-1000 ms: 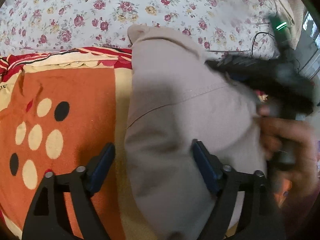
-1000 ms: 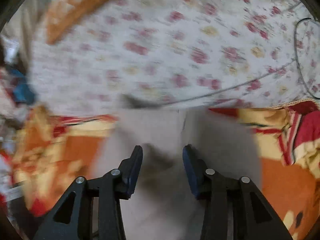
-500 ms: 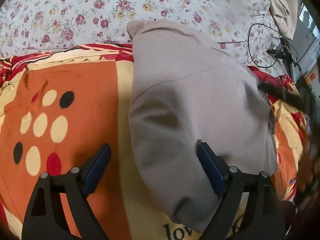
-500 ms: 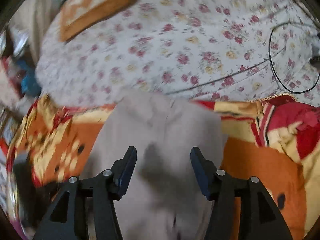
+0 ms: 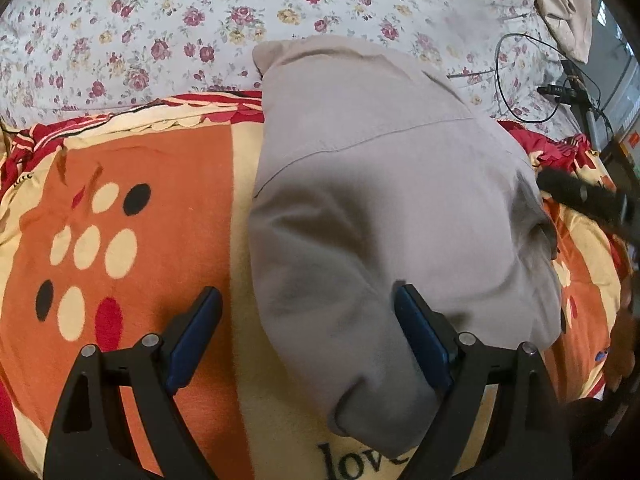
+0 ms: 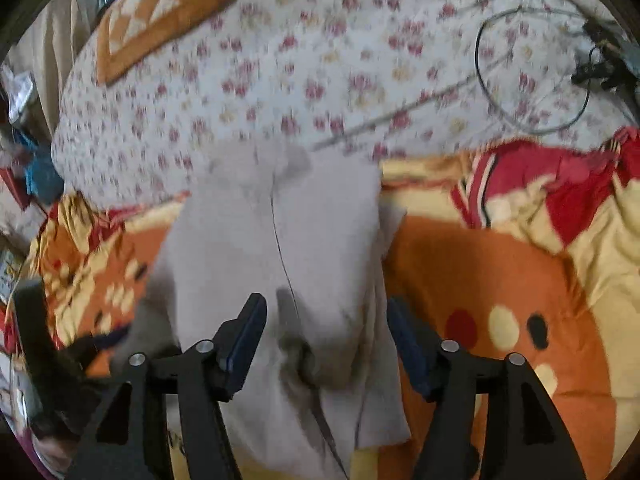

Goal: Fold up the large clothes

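Note:
A grey-beige garment [image 5: 380,200] lies folded in a long bundle on an orange, yellow and red blanket [image 5: 132,160]. My left gripper [image 5: 308,320] hovers wide open over its near left edge, pads clear of the cloth. In the right wrist view the same garment [image 6: 280,248] runs away from me with a seam down its middle. My right gripper [image 6: 324,332] straddles the garment's near end; its jaws are opening and the cloth lies loose between them, not pinched. The right gripper's dark body [image 5: 580,196] shows at the right edge of the left wrist view.
A floral bedsheet [image 5: 200,12] covers the bed beyond the blanket. A black cable [image 5: 520,80] loops on the sheet at the far right. An orange-and-white checked cushion [image 6: 160,12] lies at the far left of the right wrist view. Clutter sits off the bed's left side [image 6: 24,184].
My right gripper let go of the garment, opened wider and pulled back from it. The garment now lies flat on the blanket. My left gripper has stayed open over the near edge.

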A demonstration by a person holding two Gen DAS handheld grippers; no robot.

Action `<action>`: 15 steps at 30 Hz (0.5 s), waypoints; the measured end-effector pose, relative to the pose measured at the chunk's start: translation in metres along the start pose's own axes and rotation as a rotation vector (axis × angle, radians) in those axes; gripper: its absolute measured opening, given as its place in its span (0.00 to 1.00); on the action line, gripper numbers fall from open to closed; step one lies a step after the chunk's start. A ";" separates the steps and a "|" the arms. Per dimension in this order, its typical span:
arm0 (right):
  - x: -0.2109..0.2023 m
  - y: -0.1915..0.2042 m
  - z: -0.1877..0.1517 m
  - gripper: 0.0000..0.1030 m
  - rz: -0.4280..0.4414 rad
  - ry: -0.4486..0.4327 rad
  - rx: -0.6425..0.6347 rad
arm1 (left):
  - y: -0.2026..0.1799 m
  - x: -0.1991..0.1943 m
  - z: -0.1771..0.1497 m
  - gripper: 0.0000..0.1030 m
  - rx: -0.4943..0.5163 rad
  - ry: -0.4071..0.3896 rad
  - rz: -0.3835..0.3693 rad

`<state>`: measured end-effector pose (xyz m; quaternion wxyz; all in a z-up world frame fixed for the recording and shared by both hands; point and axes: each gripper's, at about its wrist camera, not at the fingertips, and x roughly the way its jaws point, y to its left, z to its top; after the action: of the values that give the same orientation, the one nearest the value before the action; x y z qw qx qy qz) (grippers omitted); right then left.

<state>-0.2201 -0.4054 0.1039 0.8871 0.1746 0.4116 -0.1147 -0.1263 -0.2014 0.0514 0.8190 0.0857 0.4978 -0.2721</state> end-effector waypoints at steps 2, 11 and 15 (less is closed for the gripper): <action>0.007 0.006 0.008 0.62 0.012 -0.010 -0.008 | -0.001 0.001 0.000 0.86 0.002 0.001 0.000; 0.072 -0.007 0.008 0.66 -0.004 0.040 0.022 | -0.005 0.005 0.002 0.87 0.013 0.010 0.004; 0.068 -0.024 0.006 0.72 0.045 0.055 0.104 | -0.008 0.005 0.001 0.87 0.017 0.013 0.011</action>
<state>-0.1812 -0.4334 0.0500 0.8675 0.2328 0.4254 -0.1112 -0.1281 -0.2100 0.0481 0.8164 0.0973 0.5004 -0.2714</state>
